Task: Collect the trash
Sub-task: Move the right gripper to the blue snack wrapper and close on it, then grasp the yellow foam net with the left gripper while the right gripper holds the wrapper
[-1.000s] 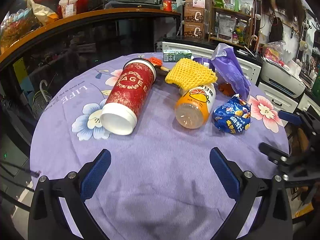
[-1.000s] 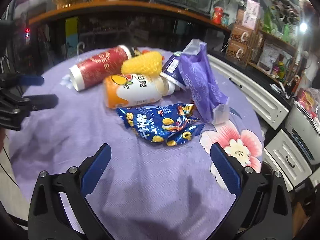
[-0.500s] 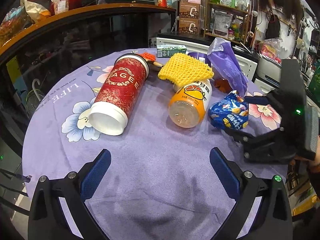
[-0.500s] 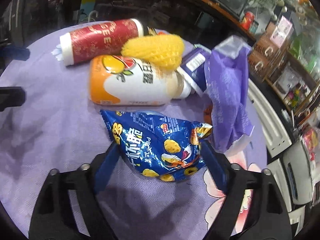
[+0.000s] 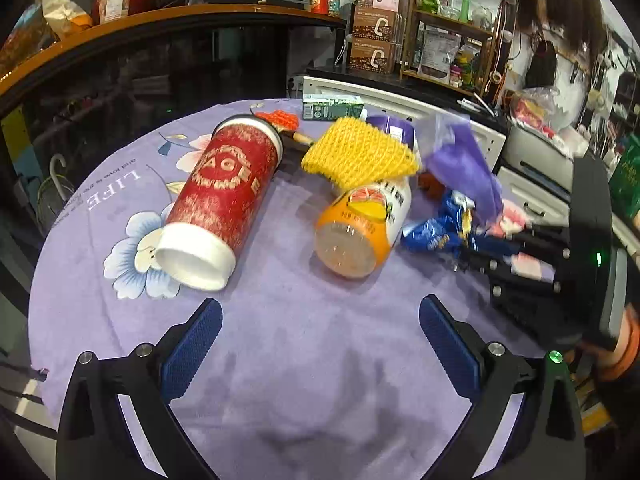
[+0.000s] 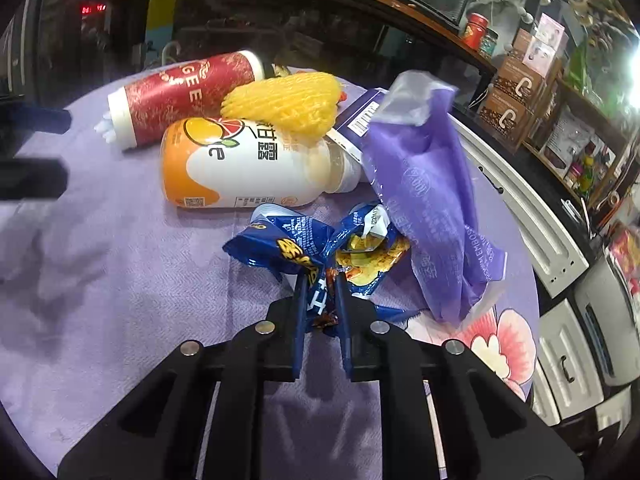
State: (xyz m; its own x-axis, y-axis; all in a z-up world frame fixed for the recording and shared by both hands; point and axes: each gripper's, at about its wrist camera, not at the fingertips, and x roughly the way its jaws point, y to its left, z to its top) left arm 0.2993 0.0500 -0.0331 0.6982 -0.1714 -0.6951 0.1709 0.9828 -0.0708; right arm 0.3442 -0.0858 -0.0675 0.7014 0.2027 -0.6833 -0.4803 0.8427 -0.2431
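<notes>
A crumpled blue snack bag [image 6: 288, 244] lies on the purple flowered tablecloth [image 6: 120, 280]. My right gripper [image 6: 320, 284] is closing on it, both pads pressing its near edge; the left wrist view shows this gripper [image 5: 472, 250] holding the bag [image 5: 432, 236] at the right. My left gripper [image 5: 320, 344] stands open over bare cloth, nothing between its fingers. Behind the bag lie an orange juice bottle [image 6: 248, 164] on its side, a yellow foam net [image 6: 284, 100], a red paper cup [image 6: 184, 96] and a purple plastic bag [image 6: 424, 200].
A green carton [image 5: 332, 106] and an orange-red net [image 5: 280, 120] sit at the table's far edge, with a purple box [image 6: 360, 120] under the plastic bag. White drawers [image 6: 560, 344] stand right of the table, a dark counter [image 5: 160, 60] behind it.
My right gripper moved in onto the blue snack bag and its jaws went from wide open to pinched on it, crumpling the bag. The left gripper stayed open, hardly moving.
</notes>
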